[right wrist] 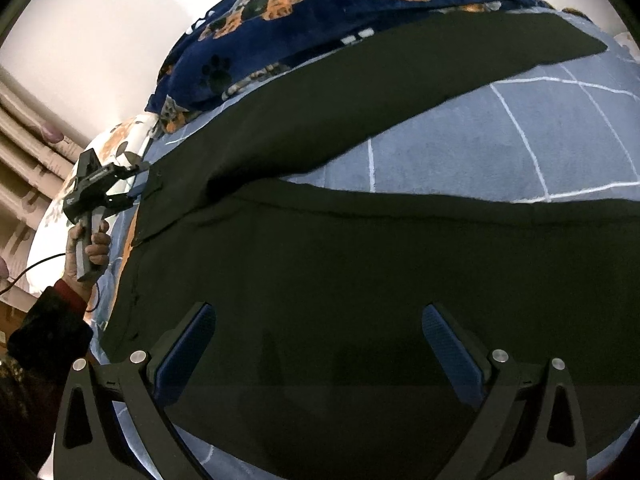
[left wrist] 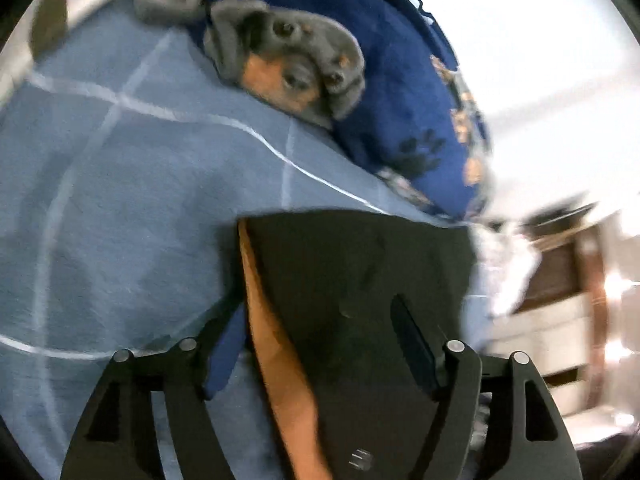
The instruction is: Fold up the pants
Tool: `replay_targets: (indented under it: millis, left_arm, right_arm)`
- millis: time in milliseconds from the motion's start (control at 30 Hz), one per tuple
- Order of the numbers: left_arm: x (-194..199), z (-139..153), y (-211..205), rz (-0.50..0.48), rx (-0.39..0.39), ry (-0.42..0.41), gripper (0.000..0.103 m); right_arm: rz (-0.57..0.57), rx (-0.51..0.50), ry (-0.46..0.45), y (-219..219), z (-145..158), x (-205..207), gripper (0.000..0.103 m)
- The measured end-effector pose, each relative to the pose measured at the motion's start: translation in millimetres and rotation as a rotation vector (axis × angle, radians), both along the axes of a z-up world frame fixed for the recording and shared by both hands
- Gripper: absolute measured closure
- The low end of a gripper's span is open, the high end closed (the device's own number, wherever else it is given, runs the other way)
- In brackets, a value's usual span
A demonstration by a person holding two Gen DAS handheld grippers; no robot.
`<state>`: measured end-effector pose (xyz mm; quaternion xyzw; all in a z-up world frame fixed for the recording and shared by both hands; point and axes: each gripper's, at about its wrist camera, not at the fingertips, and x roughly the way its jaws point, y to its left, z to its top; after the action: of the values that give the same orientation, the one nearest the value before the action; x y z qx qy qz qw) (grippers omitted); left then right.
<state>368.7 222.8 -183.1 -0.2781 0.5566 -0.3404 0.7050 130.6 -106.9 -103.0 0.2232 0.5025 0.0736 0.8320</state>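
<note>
Left gripper: we hold its jaws apart, pointing right.
Left hand: we grasp its handle.
Right gripper: our jaws gape wide.

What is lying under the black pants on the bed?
The black pants lie on a light blue bedspread with white grid lines, which shows around them. Whatever sits directly beneath the fabric is covered and cannot be seen.

Black left gripper with blue-padded jaws, silver screws, trailing black cable; dark red sleeve.
</note>
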Motion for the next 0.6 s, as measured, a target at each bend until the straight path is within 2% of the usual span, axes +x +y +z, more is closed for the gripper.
replay_targets:
  millis: [67, 100, 167, 233, 267, 300, 333, 367, 433, 533, 600]
  left_arm:
    - [1.4, -5.2, 9.6, 0.049, -0.068, 0.014, 0.032]
    - [2.3, -4.0, 9.8, 0.064, -0.074, 0.006, 0.031]
    - [4.7, 0.2, 0.4, 0.061, -0.050, -0.015, 0.032]
    - [5.5, 5.7, -13.4, 0.056, -0.015, -0.073, 0.035]
    - [6.2, 5.7, -19.4, 0.057, 0.017, -0.090, 0.046]
    - [4.5, 7.2, -27.9, 0.063, 0.085, -0.119, 0.074]
    - [4.2, 6.4, -35.4, 0.065, 0.160, -0.134, 0.085]
    - [0.3, 8.3, -44.2, 0.068, 0.220, -0.157, 0.086]
    - [-11.7, 23.4, -54.5, 0.084, 0.286, -0.236, 0.091]
    - [-47.8, 63.7, -76.3, 0.098, 0.425, -0.417, 0.093]
    - [-78.8, 89.4, -87.3, 0.106, 0.426, -0.525, 0.093]
  right_arm:
    - [0.002, -0.002, -0.004, 0.6, -0.2, -0.5, 0.000]
    - [0.001, -0.003, -0.006, 0.8, -0.9, -0.6, 0.000]
    - [0.003, 0.003, 0.006, 2.3, -3.9, 1.0, 0.000]
    - [0.012, 0.005, 0.020, 5.6, -6.9, 2.1, 0.000]
    - [0.016, 0.001, 0.019, 6.7, -6.7, 2.0, 0.000]
    - [0.021, -0.005, 0.014, 7.8, -5.1, 2.2, 0.000]
    - [0.024, -0.007, 0.008, 7.6, -3.4, 2.4, 0.000]
    - [0.025, -0.008, -0.001, 6.7, -1.1, 3.0, 0.000]
    - [0.024, -0.014, -0.027, 3.0, 6.6, 6.8, 0.000]
    - [0.028, 0.012, -0.078, -8.0, 23.5, 24.2, 0.000]
    - [0.013, 0.104, -0.110, -22.6, 33.8, 42.0, 0.000]
